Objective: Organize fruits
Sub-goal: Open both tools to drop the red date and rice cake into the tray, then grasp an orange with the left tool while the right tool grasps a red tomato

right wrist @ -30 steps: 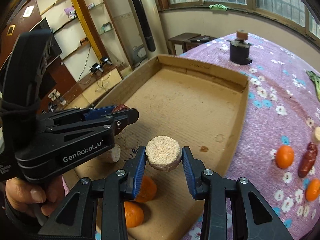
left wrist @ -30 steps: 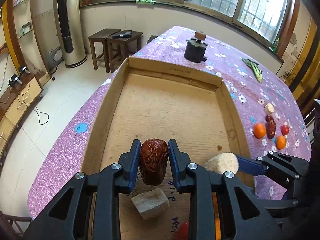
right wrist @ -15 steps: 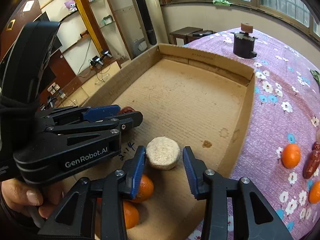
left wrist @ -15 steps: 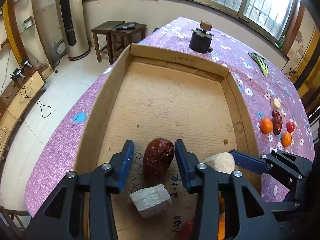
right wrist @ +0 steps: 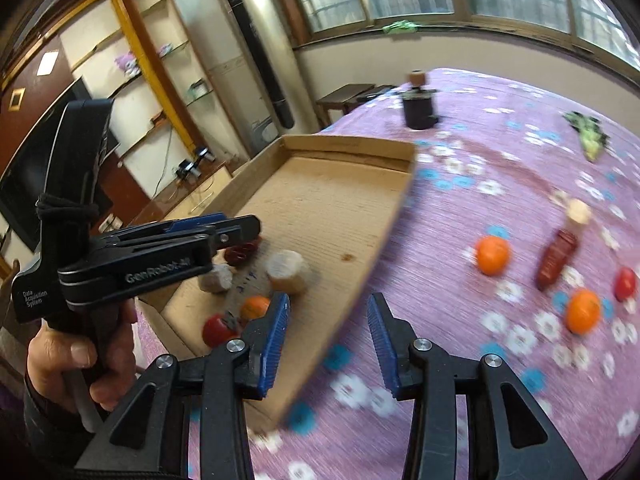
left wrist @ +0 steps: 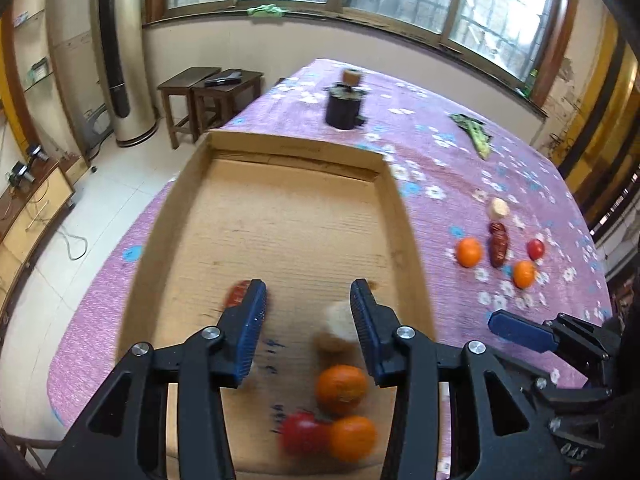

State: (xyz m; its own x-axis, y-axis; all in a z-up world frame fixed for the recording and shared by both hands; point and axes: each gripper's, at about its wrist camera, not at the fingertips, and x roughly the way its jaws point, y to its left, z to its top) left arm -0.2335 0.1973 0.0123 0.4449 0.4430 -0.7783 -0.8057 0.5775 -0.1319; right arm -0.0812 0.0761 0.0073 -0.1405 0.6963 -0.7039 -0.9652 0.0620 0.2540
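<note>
Both my left gripper (left wrist: 306,312) and right gripper (right wrist: 328,336) are part open and empty, since their fruits now lie in the shallow brown cardboard tray (left wrist: 404,216), while more wait on the purple flowered desk (right wrist: 460,248).

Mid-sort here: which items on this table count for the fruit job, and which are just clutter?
Job: cardboard tray; loose oranges, red date, cherry tomato, pale round piece; fruit already in the tray.
Clutter: black pot, green vegetable, wooden stools.
</note>
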